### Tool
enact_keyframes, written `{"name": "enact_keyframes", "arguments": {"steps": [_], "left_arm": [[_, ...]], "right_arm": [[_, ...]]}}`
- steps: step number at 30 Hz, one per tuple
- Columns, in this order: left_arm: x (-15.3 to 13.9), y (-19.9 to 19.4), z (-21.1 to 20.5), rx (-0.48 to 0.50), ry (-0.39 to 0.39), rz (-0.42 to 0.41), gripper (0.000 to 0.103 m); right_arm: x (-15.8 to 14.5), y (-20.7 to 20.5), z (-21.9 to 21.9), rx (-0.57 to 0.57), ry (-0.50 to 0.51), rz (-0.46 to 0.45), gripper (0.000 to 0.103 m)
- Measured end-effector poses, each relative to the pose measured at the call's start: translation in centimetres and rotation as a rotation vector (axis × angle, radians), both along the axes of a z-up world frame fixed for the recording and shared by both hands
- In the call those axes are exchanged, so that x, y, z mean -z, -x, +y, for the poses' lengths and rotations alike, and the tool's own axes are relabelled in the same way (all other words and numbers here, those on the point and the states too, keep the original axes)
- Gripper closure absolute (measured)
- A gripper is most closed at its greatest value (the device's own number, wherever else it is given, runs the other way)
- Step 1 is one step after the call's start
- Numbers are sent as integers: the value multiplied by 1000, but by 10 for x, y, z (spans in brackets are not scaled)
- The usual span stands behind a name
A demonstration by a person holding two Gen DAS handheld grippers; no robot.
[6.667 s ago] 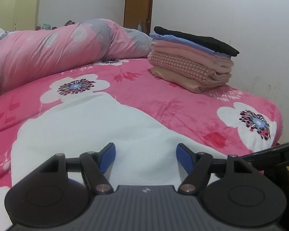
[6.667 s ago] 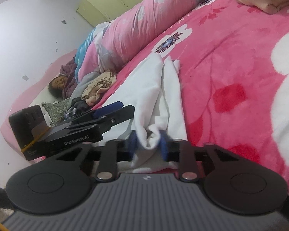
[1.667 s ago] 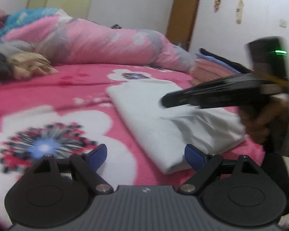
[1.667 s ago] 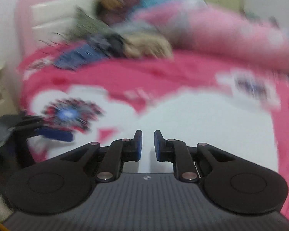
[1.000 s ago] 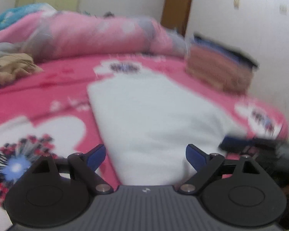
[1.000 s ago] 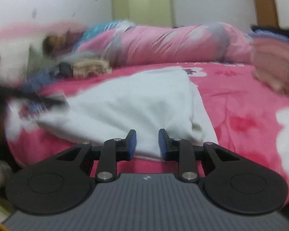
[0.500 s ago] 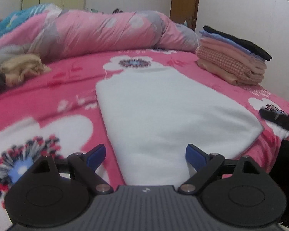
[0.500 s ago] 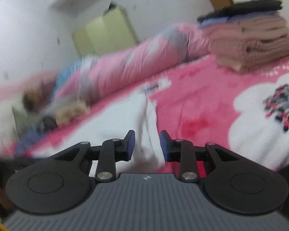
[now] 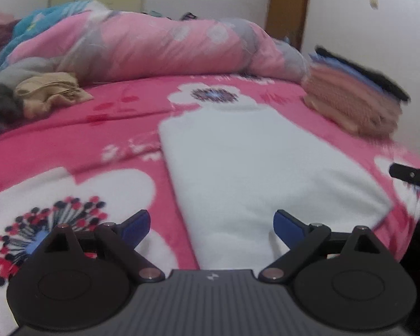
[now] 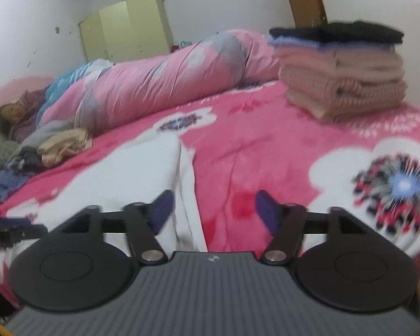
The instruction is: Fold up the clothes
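Grippers first: left hand-held gripper (image 9: 210, 225) released, jaws opening wide, nothing pressed between the pads; near end of the folded white garment (image 9: 260, 168) lies under the gap. Right hand-held gripper (image 10: 212, 210) also released, jaws opening, the garment's right edge below the gap, pads off it. Garment lies flat on the pink flowered bed (image 9: 70, 145), running toward 12 o'clock. Loose clothes heap (image 9: 44, 95) at 10 o'clock in left view. Stack of folded clothes (image 10: 341, 75) at 2 o'clock, well apart from the garment. Rolled pink duvet (image 9: 159, 44) behind. Person lying at 9 o'clock, far, in right view.
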State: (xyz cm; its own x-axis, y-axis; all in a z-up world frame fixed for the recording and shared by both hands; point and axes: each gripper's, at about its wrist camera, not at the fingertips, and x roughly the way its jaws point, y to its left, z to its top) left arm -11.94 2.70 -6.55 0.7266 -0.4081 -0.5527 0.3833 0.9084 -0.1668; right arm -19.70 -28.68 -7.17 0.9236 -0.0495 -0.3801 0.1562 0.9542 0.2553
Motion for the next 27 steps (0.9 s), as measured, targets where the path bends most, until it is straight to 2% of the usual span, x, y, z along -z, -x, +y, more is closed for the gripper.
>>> {"name": "enact_keyframes", "arguments": {"steps": [2, 4, 7, 13, 16, 23, 27], "left_arm": [[-3, -2, 9, -25, 70, 47, 2], [-5, -6, 17, -52, 124, 102, 1], [-7, -9, 25, -96, 145, 152, 0], [-5, -14, 32, -172, 54, 184, 0], [4, -21, 37, -215, 33, 231, 0], [11, -24, 47, -247, 31, 271, 0], [10, -30, 49, -226, 23, 305, 0]], "right_arm": [[-13, 2, 3, -4, -12, 0, 9], [-24, 2, 6, -7, -22, 0, 1], [-35, -1, 15, 2, -17, 7, 1], [-45, -10, 31, 9, -52, 40, 1], [-43, -19, 43, 36, -67, 105, 1], [-39, -36, 85, -39, 31, 218, 1], [-33, -48, 96, -48, 79, 300, 1]]}}
